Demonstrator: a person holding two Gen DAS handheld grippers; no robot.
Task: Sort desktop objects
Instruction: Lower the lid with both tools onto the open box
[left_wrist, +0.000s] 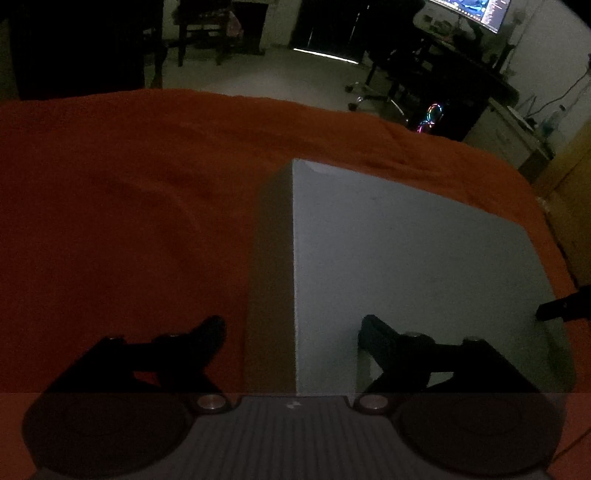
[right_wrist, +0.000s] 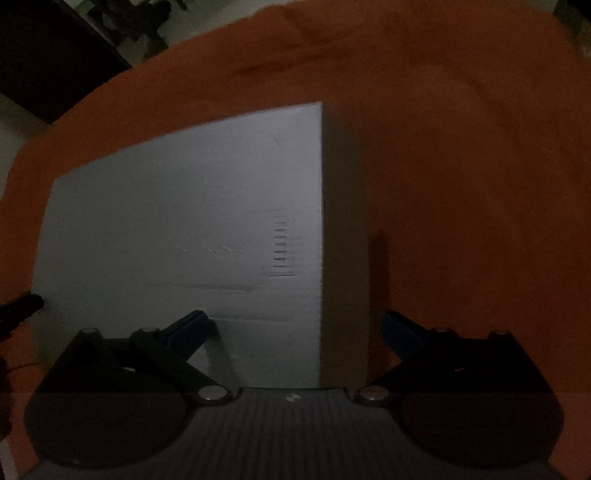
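Observation:
A white box with a closed lid (left_wrist: 406, 258) stands on an orange cloth (left_wrist: 129, 203). My left gripper (left_wrist: 291, 332) is open and empty above the box's left edge, one finger over the cloth and one over the lid. In the right wrist view the same box (right_wrist: 184, 229) fills the left half. My right gripper (right_wrist: 295, 328) is open and empty, astride the box's right edge. The tip of the right gripper (left_wrist: 561, 308) shows at the box's right side in the left wrist view. The left gripper's tip (right_wrist: 18, 306) shows at the far left in the right wrist view.
The room is dim. The orange cloth (right_wrist: 461, 166) covers the whole table. Beyond the table's far edge are a floor, an office chair (left_wrist: 380, 88), a desk with a lit monitor (left_wrist: 476, 11) and a glowing computer case (left_wrist: 432, 118).

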